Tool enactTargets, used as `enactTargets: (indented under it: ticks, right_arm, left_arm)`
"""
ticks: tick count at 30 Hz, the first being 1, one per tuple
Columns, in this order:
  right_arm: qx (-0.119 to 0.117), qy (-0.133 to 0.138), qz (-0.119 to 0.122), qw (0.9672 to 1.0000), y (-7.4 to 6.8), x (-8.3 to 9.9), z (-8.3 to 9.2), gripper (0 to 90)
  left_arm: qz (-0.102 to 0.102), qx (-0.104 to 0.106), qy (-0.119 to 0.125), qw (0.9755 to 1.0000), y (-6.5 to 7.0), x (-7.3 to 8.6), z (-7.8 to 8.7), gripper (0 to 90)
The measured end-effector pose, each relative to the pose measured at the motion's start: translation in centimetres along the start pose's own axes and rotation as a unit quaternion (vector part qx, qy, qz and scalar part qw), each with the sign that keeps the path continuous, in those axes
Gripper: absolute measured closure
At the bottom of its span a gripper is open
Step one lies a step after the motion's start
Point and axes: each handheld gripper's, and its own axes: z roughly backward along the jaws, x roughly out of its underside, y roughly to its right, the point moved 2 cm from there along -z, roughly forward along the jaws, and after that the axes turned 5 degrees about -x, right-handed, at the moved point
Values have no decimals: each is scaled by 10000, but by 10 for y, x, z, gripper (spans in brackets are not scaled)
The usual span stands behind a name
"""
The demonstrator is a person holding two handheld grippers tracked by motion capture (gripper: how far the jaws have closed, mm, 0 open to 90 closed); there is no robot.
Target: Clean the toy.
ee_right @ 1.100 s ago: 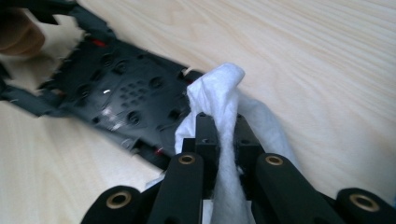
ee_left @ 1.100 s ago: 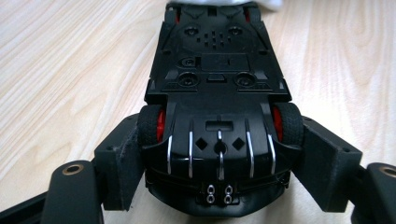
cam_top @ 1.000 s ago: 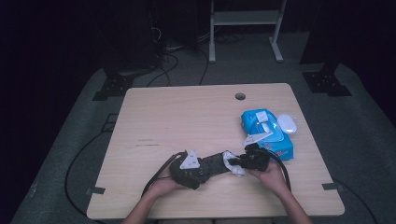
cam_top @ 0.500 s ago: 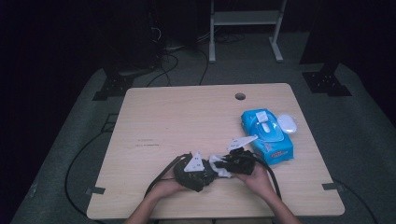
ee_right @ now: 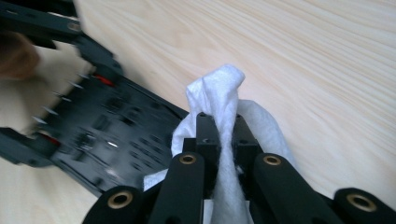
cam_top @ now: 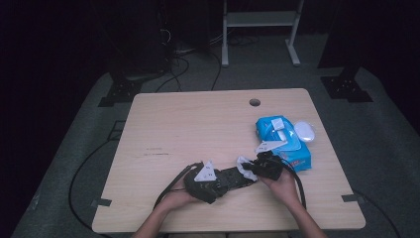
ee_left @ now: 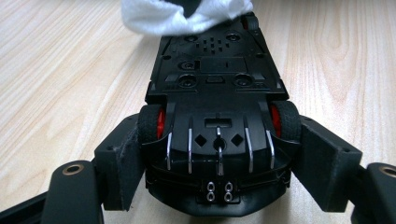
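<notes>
So the person's got a toy car flipped upside down near the front edge of the table, black underside facing up, red hubs peeking out behind the wheels. The left gripper has it clamped by the sides at one end, a pad pressed against each wheel there, jaws partly open because the car body fills the gap. In the high view that left gripper sits low on the table with the hand behind it, car pointing off to the right.

The right gripper is squeezed nearly all the way shut on a white wipe, and the cloth bunches up above the jaws and spills out on both sides. The wipe is right at the far end of the car; in the left gripper view it drapes over that end of the chassis, touching it. From above, the right gripper comes in from the right, facing the left one, wipe in between.

Just behind the right hand there's a blue pack of wipes lying flat, and a small white oval thing right beside it, near the right edge. A round hole sits in the tabletop further back
</notes>
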Motion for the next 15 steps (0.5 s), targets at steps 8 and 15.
enactTargets:
  ticks: [8, 15]
  right_arm:
    - [-337, -17, 277, 9990, -21, -5, -7, 847]
    - [-367, -165, -11, 9992, -9, 3, 4, 847]
  left_arm:
    - [-64, -38, -81, 9999, 0, 2, -1, 247]
    - [-68, -91, -144, 9998, -5, 3, 0, 244]
